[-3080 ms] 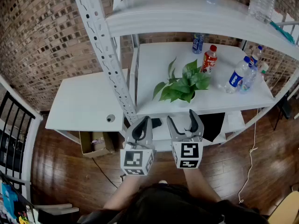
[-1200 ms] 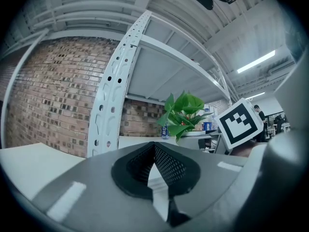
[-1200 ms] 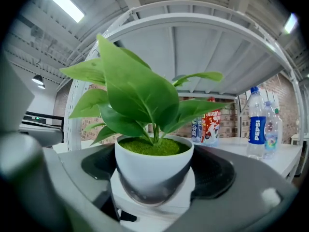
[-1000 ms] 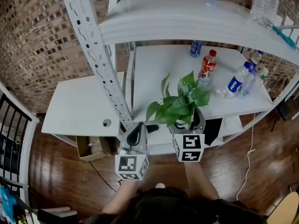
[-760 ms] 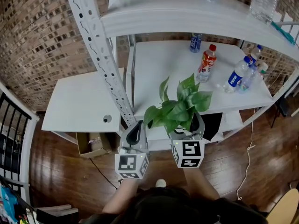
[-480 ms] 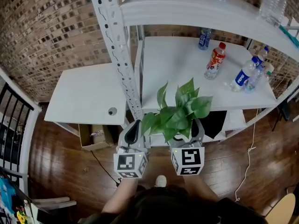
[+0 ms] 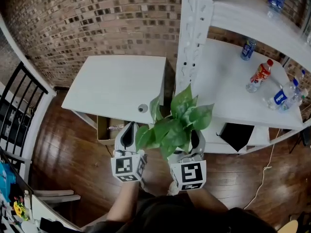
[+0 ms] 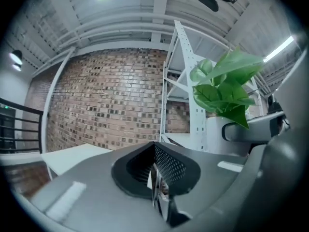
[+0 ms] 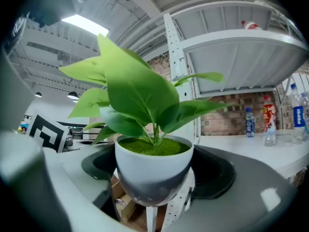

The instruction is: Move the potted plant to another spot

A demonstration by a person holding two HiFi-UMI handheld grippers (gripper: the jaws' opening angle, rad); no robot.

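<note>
potted plant [image 9: 153, 170] between right tongs [image 7: 186, 148]

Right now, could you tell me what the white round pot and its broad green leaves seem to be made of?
The white round pot: smooth, matte surface with soft sheen, so plastic or ceramic; I cannot tell which. The broad green leaves: even colour and waxy gloss, possibly artificial plastic, possibly real.

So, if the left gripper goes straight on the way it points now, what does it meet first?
Probably the near edge of the white table; height is unclear, so the left gripper might pass over it.
</note>
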